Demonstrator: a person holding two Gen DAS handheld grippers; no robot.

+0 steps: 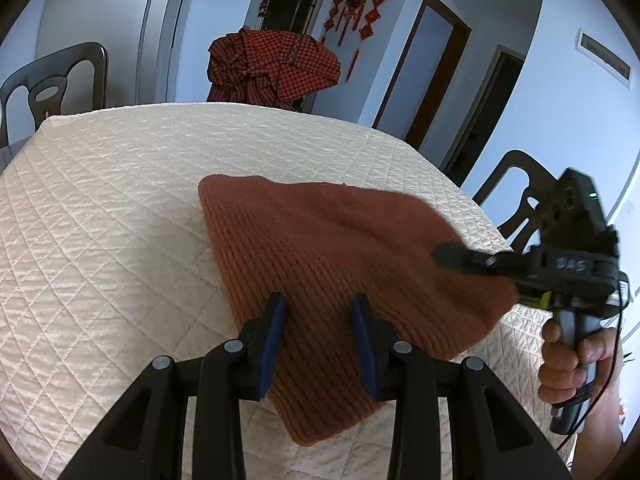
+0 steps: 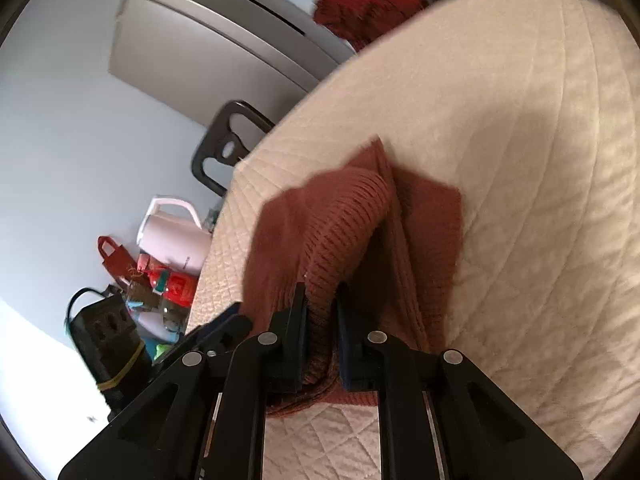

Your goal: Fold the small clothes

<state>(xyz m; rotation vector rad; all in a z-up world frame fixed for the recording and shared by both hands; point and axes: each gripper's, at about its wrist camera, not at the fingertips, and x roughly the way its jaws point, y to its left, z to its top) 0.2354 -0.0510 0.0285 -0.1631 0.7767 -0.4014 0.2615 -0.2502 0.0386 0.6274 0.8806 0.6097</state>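
Left wrist view: the left tongs (image 1: pixel 318 314) gape wide over the rust knit hat (image 1: pixel 320 248) on the quilted counter (image 1: pixel 100 200); the right tongs (image 2: pixel 322 300) pinch its lifted edge beside them.

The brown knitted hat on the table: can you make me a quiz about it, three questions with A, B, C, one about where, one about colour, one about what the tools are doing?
1. Where does the brown knitted hat lie?
A on a chair
B on the quilted table cover
C on the floor

2. What colour is the checked cloth behind the table?
A red and black
B green
C white

3. What is the right tool doing?
A hanging open
B pinching the hat
C holding a cup

Answers:
1 B, the hat rests on the cream quilting.
2 A, red with dark checks.
3 B, knit is squeezed between its fingers, while the left tool stands open.
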